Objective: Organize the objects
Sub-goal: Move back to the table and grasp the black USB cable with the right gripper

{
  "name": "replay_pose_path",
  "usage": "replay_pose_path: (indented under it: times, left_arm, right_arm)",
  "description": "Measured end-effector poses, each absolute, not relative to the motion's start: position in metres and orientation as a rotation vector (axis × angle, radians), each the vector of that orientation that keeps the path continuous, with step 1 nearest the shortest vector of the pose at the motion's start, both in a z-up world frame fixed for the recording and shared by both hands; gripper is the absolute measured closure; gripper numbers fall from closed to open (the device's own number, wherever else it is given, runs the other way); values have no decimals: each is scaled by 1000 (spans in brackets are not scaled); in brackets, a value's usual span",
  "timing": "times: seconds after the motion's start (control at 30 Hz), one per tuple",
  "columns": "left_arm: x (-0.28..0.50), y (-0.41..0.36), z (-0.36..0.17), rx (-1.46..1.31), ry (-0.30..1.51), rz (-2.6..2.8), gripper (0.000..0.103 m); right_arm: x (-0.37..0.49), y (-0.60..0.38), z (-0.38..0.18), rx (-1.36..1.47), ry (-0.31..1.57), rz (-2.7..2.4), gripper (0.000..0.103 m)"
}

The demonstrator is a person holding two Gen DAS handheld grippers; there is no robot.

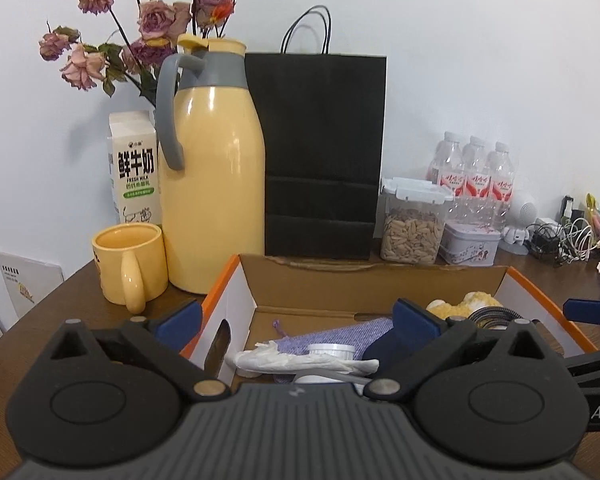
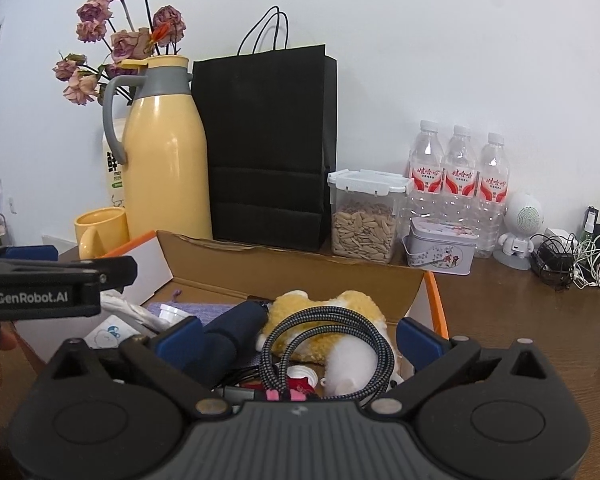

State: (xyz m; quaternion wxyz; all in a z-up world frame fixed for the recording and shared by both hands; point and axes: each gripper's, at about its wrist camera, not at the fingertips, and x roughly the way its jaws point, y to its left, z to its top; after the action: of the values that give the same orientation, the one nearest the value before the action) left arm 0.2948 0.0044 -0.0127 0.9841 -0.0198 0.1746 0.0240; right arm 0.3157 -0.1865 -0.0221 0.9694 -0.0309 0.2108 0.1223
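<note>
An open cardboard box point(image 1: 340, 280) with orange-edged white flaps sits on the brown table point(image 2: 520, 320), near its front edge. The left tongs point(image 1: 296, 320) stand spread wide with nothing between the blue pads, one pad outside the box's left wall and one over its inside. Below them lie a crumpled tissue point(image 1: 300, 360), a white cap point(image 1: 332, 350) and a purple cloth point(image 1: 340, 332). The right tongs point(image 2: 300, 334) gape just as wide and grip nothing, poised over a braided cable point(image 2: 324, 344) coiled on a yellow plush toy point(image 2: 340, 308), beside a dark blue folded umbrella point(image 2: 228, 336). Along the table's back edge stand a yellow mug point(image 1: 130, 264), a milk carton point(image 1: 134, 168), a yellow thermos jug point(image 1: 212, 168), a black paper bag point(image 1: 324, 152), a jar of seeds point(image 2: 364, 216), a tin point(image 2: 440, 248) and three water bottles point(image 2: 460, 176).
</note>
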Motion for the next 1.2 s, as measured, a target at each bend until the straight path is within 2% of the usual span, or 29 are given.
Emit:
replay_pose_path:
  times: [0.67,1.2]
  left_arm:
    - [234,12,-9,-33,324,16,0]
    - [192,33,-46,-27,472,61,0]
  right_arm:
    - [255,-195,-17,-77,382,245,0]
    - [209,-186,-49,-96,496,321,0]
